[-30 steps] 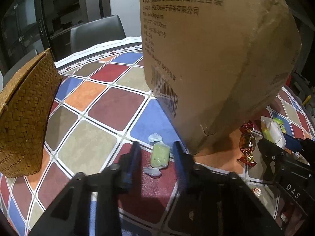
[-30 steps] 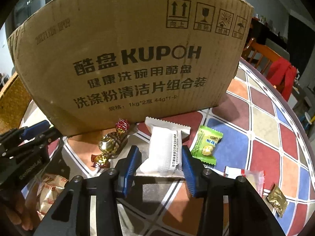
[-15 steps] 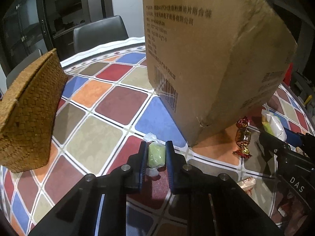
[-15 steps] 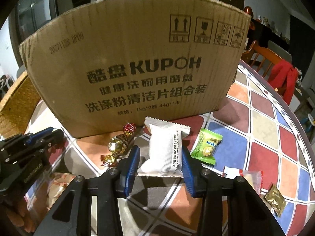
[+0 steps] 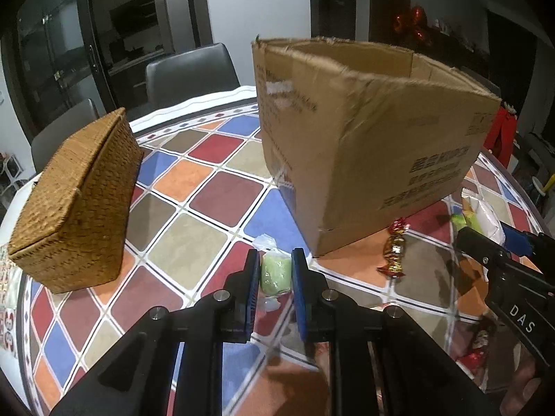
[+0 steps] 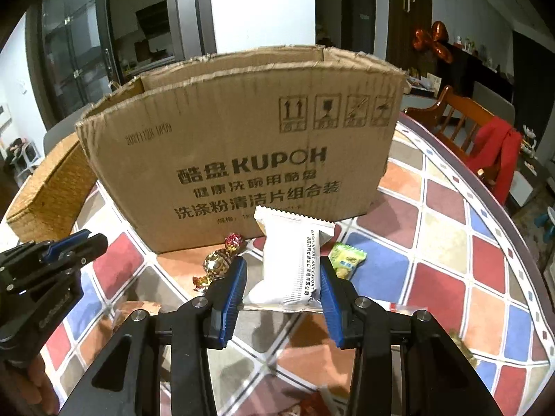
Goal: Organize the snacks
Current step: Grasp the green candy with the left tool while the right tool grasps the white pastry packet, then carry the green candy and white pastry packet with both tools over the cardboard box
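Now the left tongs (image 5: 275,270) are clamped narrow on a pale green candy (image 5: 275,274) in clear wrap, which sits squarely between the two blue pads with its twisted ends poking out above and below them. It appears raised off the counter (image 5: 194,239), just in front of the near corner of the cardboard box (image 5: 364,159). The right tongs (image 6: 282,277) grip a white snack packet (image 6: 291,260) by its lower sides, one pad pressed on each edge; the packet stands upright between them, its serrated top edge overlapping the box's printed front in the right wrist view.

By count: one cardboard box, open at the top; one woven basket (image 5: 79,204) to the left of it, well apart from the box. Loose on the counter near the box's front lie one gold foil candy with red twisted ends (image 6: 218,260), just left of the white packet, and one green-and-yellow sachet (image 6: 347,260), just right of it and partly behind the right pad. More wrappers show at the lower edges of both views, too blurred or hidden to count. Two chairs with dark backs (image 5: 189,69) stand beyond the counter, and a wooden chair (image 6: 464,118) with a red cloth (image 6: 501,152) on it stands at the right.
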A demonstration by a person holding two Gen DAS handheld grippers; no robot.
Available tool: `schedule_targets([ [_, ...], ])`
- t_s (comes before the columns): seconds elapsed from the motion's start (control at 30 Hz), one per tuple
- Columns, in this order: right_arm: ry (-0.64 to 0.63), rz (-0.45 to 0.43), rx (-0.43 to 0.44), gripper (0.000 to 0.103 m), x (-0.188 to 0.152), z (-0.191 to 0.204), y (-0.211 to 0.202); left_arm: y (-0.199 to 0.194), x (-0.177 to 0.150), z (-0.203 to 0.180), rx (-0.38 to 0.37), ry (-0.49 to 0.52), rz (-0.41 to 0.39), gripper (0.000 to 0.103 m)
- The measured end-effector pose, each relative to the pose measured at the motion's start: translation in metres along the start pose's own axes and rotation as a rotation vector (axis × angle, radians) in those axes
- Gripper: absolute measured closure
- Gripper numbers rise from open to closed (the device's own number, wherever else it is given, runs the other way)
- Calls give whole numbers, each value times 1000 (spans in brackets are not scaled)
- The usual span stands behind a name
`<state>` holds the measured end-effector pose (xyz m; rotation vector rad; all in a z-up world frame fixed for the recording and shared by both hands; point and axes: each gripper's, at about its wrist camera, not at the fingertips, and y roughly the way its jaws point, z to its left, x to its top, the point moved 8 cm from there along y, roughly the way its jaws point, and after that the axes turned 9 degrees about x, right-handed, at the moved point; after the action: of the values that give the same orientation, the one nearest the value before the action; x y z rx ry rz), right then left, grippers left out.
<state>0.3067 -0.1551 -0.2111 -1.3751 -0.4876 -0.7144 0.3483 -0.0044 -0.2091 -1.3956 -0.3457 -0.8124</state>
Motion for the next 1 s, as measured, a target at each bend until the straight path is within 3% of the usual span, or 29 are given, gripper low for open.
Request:
schedule_targets([
  [0.53, -19, -55, 34, 61, 20, -13, -44, -49, 9, -10, 29, -58, -1, 84],
  [1.0, -41, -125, 58, 61, 54, -19, -82, -92, 39, -19, 34, -95, -44, 84],
])
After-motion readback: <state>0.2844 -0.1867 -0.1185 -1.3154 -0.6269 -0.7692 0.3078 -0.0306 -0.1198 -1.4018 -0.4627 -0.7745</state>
